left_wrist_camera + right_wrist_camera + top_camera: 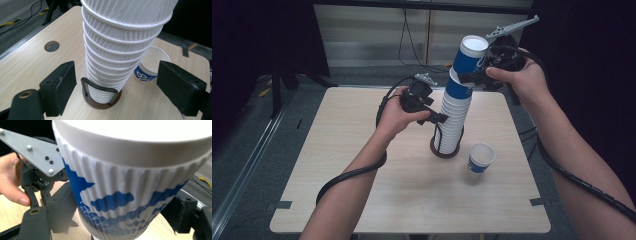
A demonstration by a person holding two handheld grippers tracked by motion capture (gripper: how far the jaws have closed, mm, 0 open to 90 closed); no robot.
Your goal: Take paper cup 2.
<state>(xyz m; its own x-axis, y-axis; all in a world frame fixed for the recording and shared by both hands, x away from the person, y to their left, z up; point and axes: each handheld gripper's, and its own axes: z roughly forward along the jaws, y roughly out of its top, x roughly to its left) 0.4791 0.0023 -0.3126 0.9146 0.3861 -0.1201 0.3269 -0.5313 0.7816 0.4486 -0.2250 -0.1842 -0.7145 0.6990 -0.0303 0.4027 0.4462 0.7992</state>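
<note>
Two hand-held grippers work at one stack of paper cups [453, 117] on a light wooden table [362, 190].

The stack stands upright in one round dark base [445, 149] with a wire loop, near the middle of the table. Its lower part shows plain white ribbed walls; the exact number of nested cups cannot be told, though roughly ten rims are countable in the left gripper view [117, 50]. Two cups at the top show blue print.

The top cup [469, 57] is white-rimmed with a blue pattern and leans slightly to the right. The right gripper [479, 75] is closed on it: in the right gripper view the cup [130, 185] sits between the two black jaws, which press on its ribbed wall on either side.

The left gripper [438, 119] is level with the lower half of the stack. Its jaws stand wide apart, one on each side of the stack and clear of it, as the left gripper view shows [116, 85]; nothing is gripped.

One single cup [481, 157] stands upright and apart on the table, just right of the base, mouth up, blue print on its wall. One round hole [52, 46] in the tabletop shows in the left gripper view.
</note>
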